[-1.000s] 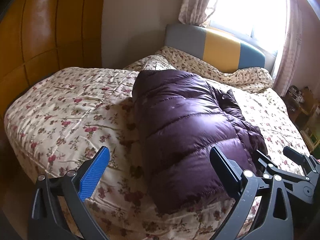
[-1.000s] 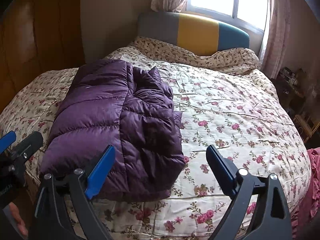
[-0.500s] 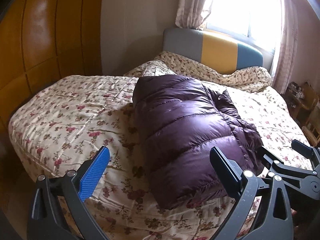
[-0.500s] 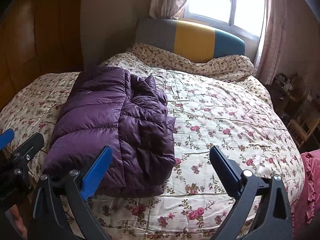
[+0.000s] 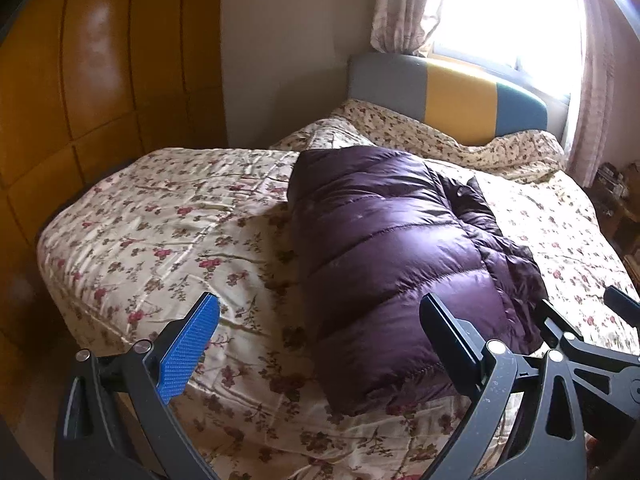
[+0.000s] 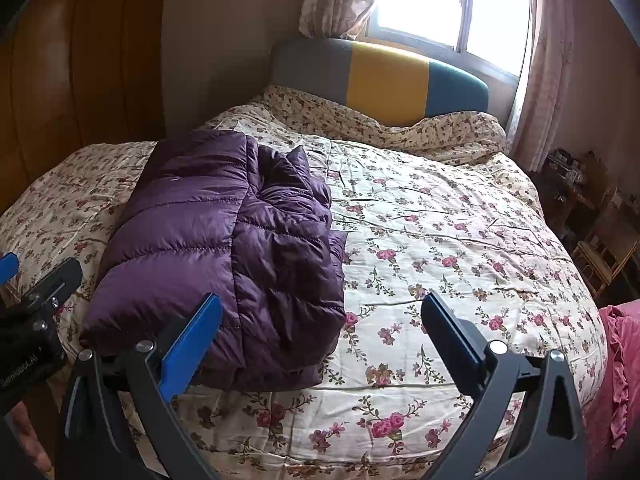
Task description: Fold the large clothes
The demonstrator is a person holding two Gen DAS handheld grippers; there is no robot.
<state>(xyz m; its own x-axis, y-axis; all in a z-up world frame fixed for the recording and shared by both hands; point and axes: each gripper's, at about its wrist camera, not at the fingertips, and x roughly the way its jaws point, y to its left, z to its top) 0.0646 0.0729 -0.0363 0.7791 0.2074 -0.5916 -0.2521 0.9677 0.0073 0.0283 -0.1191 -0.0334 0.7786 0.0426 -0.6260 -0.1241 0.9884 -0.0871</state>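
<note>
A purple quilted down jacket (image 5: 400,264) (image 6: 224,256) lies folded into a long bundle on the flowered bedspread (image 5: 168,240) (image 6: 460,248). My left gripper (image 5: 320,320) hovers open near the bed's front edge, with the jacket's near end partly between its fingers but untouched. My right gripper (image 6: 320,320) is also open, held above the jacket's near right corner, nothing pinched. The right gripper (image 5: 580,320) shows at the lower right of the left wrist view, and the left gripper (image 6: 32,280) at the lower left of the right wrist view.
A grey, yellow and teal headboard (image 6: 384,80) stands under a bright window with curtains (image 6: 552,60). Wooden wardrobe doors (image 5: 80,80) line the left side. Small wooden furniture (image 6: 600,240) sits right of the bed, and a pink cloth (image 6: 616,380) hangs at the lower right.
Both views have pulled back and tilted up slightly, so the jacket sits lower and farther off. The jacket has not moved.
</note>
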